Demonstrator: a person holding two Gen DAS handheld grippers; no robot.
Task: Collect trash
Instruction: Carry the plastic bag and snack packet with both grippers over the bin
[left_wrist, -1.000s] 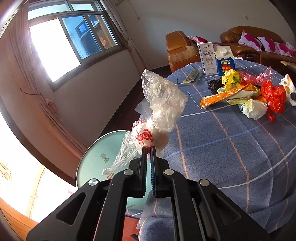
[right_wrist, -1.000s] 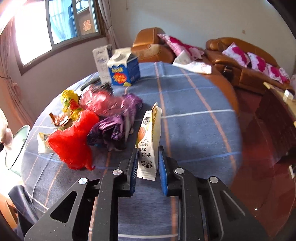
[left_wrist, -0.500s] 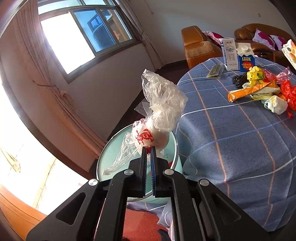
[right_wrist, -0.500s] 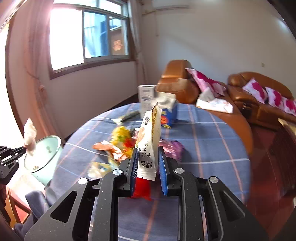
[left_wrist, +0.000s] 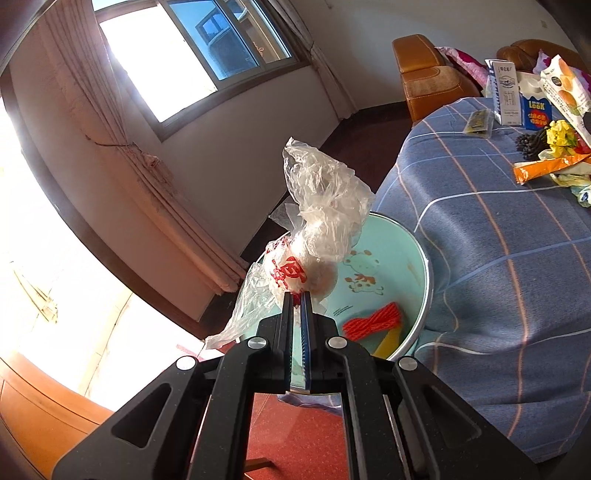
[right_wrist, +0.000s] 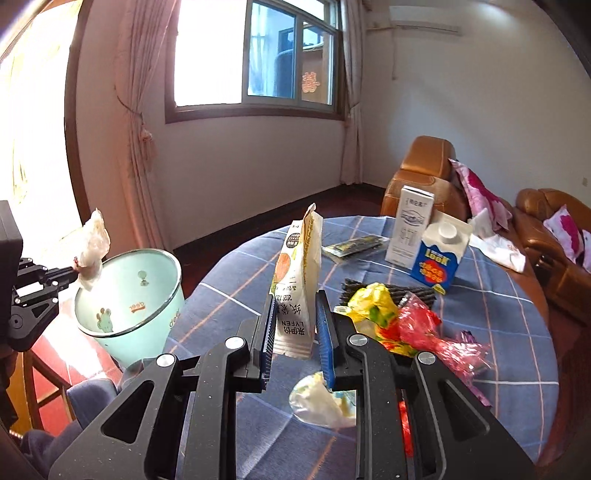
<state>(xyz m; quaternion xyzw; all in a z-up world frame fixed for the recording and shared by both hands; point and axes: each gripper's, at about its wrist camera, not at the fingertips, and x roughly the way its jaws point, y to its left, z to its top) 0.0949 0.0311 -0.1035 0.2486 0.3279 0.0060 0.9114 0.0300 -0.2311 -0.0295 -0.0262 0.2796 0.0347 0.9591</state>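
Now the left gripper (left_wrist: 296, 295) has swung farther from the table than a second ago: the mint-green bin (left_wrist: 413, 258), then only partly seen behind the clear plastic bag (left_wrist: 325, 206), fills the lower middle of the left wrist view, open mouth toward the camera. The jaws stay pinched almost together on the bag's red-printed knot, and the crumpled bag stands up above the fingertips, over the bin's near rim. Inside the bin lie one red mesh piece (left_wrist: 373, 320) and one yellow scrap (left_wrist: 388, 341).

The right gripper (right_wrist: 296, 325) has lifted since the earlier frame; the table pile that sat level with its fingers now lies lower right in the right wrist view. Its jaws clamp one upright snack packet (right_wrist: 299, 280), held by the lower part, mid-frame. At the left edge of that view the other gripper (right_wrist: 70, 273) holds its bag (right_wrist: 92, 247) just above the bin (right_wrist: 147, 291), which tilts beside the table.

On the checked blue tablecloth (right_wrist: 498, 325) I count two cartons, one tall white carton (right_wrist: 413, 225) and one blue milk carton (right_wrist: 439, 254), standing side by side at upper right. One flat dark sachet (right_wrist: 354, 245) lies just left of them. Nearer the fingers: one yellow wrapper (right_wrist: 373, 299), one pink crinkled wrapper (right_wrist: 424, 325), and one pale crumpled bag (right_wrist: 321, 398) bottom centre.
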